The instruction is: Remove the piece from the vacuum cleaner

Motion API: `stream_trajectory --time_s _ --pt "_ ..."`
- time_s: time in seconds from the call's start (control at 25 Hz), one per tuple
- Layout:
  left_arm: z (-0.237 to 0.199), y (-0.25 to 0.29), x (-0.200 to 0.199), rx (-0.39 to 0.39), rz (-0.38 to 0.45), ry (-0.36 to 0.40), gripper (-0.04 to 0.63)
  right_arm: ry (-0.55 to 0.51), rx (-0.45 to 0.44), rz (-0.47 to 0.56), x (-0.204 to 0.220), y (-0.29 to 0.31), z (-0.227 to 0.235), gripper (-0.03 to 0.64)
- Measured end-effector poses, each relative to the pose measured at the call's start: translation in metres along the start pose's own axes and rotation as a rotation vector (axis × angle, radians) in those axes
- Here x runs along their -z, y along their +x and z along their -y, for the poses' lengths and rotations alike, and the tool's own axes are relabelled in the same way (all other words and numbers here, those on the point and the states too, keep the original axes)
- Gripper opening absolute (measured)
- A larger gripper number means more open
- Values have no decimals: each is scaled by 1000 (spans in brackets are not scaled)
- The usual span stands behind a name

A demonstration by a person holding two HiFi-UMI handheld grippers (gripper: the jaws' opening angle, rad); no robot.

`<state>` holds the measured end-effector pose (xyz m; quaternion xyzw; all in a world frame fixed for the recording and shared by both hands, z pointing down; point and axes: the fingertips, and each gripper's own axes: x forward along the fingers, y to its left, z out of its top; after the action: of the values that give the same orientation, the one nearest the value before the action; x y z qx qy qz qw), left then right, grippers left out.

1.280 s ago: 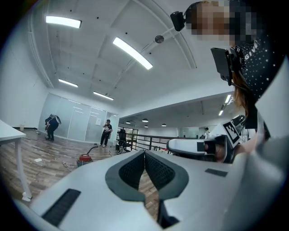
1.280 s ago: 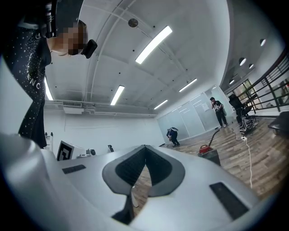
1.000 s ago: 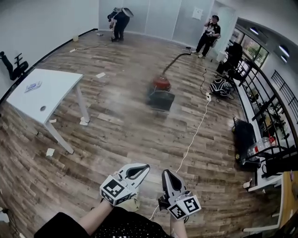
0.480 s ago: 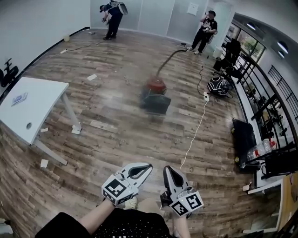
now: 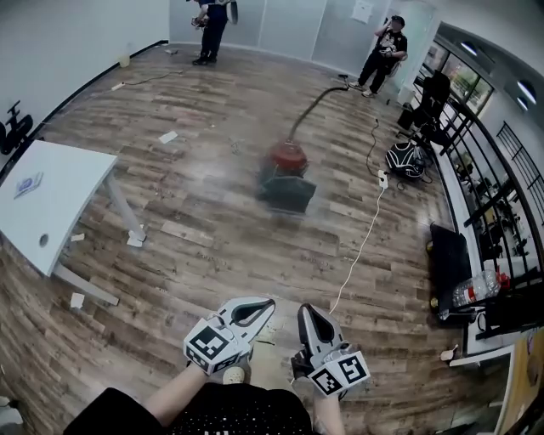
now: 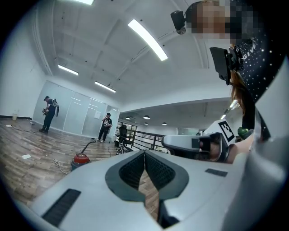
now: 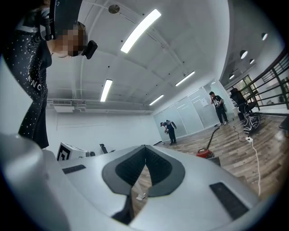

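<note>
While we hold both tools low and close to the body, the grey-and-white left gripper (image 5: 265,304) and the matching right gripper (image 5: 303,316) point forward over the floor. Their tips angle toward each other, near but apart. Our bare left forearm (image 5: 174,392) comes up from the bottom edge, and both marker cubes face up.

Left gripper view: jaws closed tip to tip, nothing between the ribbed dark pads (image 6: 133,169).

Right gripper view: same, jaws together and empty.

The red round-topped vacuum cleaner (image 5: 287,160) on its dark squarish base stands well ahead of both grippers on the brown wood-plank floor (image 5: 212,246). Its dark hose (image 5: 310,109) runs off toward the far glass wall. Neither gripper touches it. We can't make out any separate piece on it at this range.

A thin white cable (image 5: 361,242) lies on the floor to its right, and a white table (image 5: 59,191) stands off to the left. One person (image 5: 387,53) and another (image 5: 212,17) stand at the far end.
</note>
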<state>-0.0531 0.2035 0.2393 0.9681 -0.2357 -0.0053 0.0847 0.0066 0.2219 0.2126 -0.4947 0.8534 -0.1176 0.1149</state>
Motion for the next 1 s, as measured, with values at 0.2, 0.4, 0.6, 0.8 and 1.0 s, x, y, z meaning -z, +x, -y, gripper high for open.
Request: stream_trajectory --time_s 0.2,0.4,0.6,0.8,1.0 --pt "-44 56 -11 -12 2 12 11 -3 11 13 -18 39 63 11" --pt "-91 122 -34 -21 19 37 11 -25 1 21 -45 87 131 12" --pt "-131 176 -53 -56 31 70 11 -29 -21 15 -65 130 186 11" --pt "-163 211 -56 -96 25 124 11 -33 -32 9 -70 162 229 11" --pt "-190 234 -57 -113 19 119 11 -16 4 -3 -70 186 262 11"
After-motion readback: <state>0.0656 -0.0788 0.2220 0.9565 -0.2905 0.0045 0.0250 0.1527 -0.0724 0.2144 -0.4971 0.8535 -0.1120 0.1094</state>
